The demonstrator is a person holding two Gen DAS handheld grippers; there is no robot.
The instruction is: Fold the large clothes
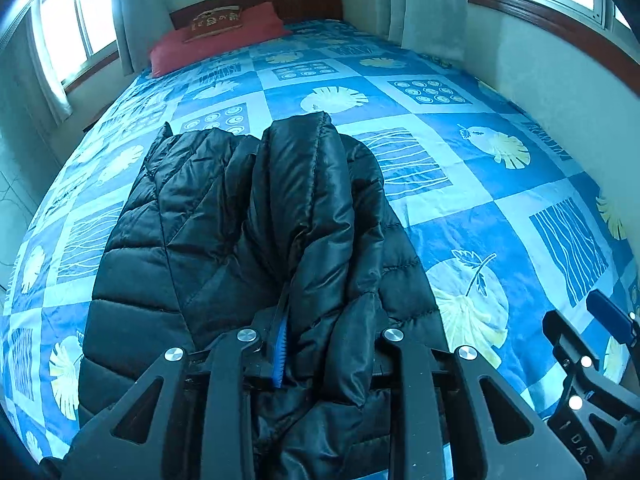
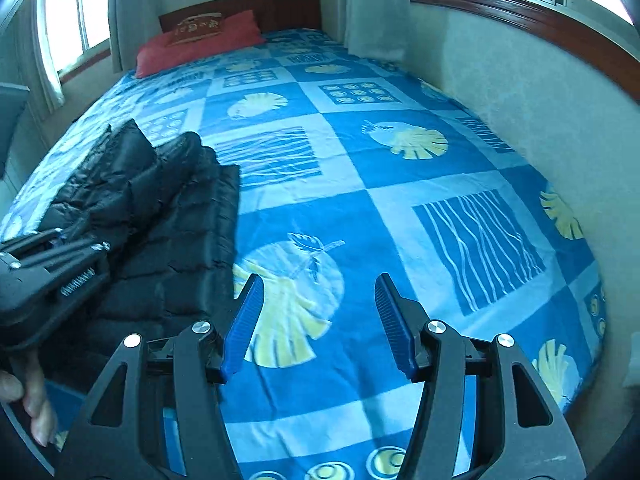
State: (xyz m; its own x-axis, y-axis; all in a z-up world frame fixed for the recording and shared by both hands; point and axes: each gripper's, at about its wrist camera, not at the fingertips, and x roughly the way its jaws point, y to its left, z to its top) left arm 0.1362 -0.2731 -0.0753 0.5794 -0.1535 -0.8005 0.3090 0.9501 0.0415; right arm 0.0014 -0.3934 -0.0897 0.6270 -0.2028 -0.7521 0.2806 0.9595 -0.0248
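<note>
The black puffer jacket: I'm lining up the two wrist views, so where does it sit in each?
Left wrist: the black puffer jacket fills the lower centre, bunched between the left gripper fingers.
Right wrist: it lies at the left edge, beside the open right gripper.
Shared landmark: the red pillow at the headboard.

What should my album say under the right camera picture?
Open right gripper hovers over the blue bedspread, black jacket beside it.

Glossy quilted jacket (image 1: 248, 216) on matt printed cotton bedspread (image 1: 460, 168).
</note>
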